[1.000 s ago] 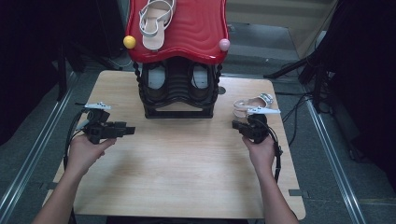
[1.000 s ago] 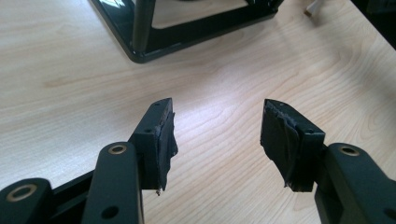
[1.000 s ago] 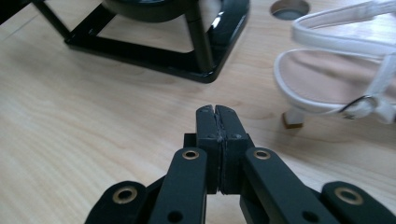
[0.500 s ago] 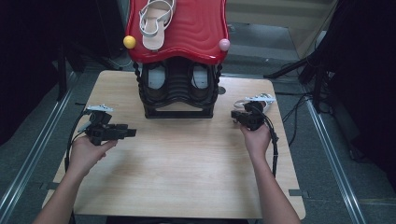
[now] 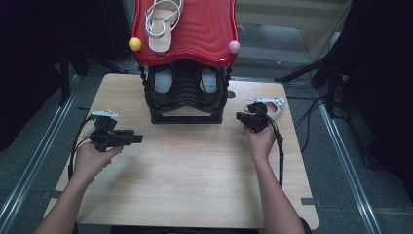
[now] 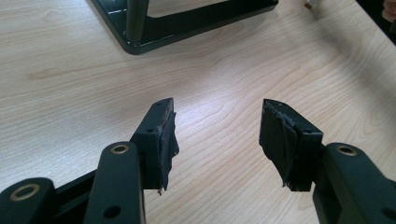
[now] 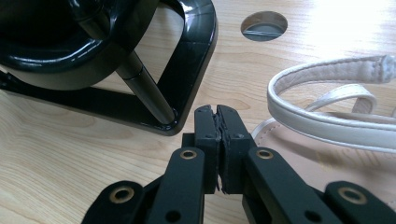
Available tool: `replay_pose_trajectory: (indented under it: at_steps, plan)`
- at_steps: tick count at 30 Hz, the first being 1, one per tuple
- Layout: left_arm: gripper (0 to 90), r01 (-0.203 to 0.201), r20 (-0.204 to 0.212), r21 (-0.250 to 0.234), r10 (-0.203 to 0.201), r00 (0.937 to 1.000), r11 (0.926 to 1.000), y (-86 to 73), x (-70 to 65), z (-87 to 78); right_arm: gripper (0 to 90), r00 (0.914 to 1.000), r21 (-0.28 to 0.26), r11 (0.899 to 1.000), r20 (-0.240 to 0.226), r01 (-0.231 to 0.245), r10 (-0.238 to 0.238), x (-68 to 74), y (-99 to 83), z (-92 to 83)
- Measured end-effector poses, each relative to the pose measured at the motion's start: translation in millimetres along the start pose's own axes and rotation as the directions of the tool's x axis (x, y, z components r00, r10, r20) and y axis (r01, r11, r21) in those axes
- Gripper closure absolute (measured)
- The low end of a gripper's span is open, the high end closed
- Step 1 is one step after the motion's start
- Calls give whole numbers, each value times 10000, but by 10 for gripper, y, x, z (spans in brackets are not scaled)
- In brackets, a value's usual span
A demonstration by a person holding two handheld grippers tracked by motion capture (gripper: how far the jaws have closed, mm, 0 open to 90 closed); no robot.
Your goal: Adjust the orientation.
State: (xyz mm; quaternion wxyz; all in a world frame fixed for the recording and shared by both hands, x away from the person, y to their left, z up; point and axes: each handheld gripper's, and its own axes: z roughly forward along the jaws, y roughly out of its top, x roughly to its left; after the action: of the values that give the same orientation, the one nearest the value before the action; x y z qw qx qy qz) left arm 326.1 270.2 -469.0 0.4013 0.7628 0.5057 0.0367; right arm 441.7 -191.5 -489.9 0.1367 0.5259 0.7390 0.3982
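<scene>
With its jaws pressed flat together on nothing, the right gripper (image 7: 219, 135) sits low over the wooden table (image 5: 195, 180), its tips just beside the white strappy sandal (image 7: 327, 116) lying near the table's right edge. No strap is caught between the pads; the nearest padded strap curves past to the gripper's right. A black shoe rack (image 5: 187, 92) stands just beyond, at the table's far middle, and its glossy base rail (image 7: 140, 112) lies just left of the tips. The rack's red top shelf (image 5: 195, 34) carries what looks like the matching sandal (image 5: 160, 22).

Across the table, the left gripper (image 6: 217, 135) hovers over bare wood with its jaws spread wide and empty, well apart from both the shoe and the rack.

The risk, as it looks from here, is a push rather than a pick: closed tips advancing on the sandal would shove it toward the right edge, and opening this close could knock the base rail or pinch a thin strap that slips out on lifting.
</scene>
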Motion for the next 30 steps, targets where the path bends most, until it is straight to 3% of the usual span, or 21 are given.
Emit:
replay_pose_trajectory:
  at_steps: [7, 10, 18, 22, 30]
  plan:
    - [461, 38, 7, 40, -38, 10000, 10000, -2, 25, 17, 889, 10000, 157, 9999, -14, -41, 41, 7, -38, -27]
    - [463, 420, 446, -147, -413, 9982, 9990, 19, 55, 18, 888, 9999, 179, 9998, -67, -94, 95, 1, -48, -44]
    - [463, 55, -189, 156, -53, 9998, 9999, 37, 81, 69, 888, 9999, 221, 9997, -81, -127, 129, -20, -89, -102]
    - [464, 226, 8, 145, -226, 9997, 9996, 57, 106, 82, 889, 9999, 306, 9995, -95, -103, 105, -38, -111, -144]
    - [463, 74, -262, 171, -69, 9996, 9998, 117, 128, 128, 888, 10000, 306, 9995, -11, -84, 84, -76, -209, -268]
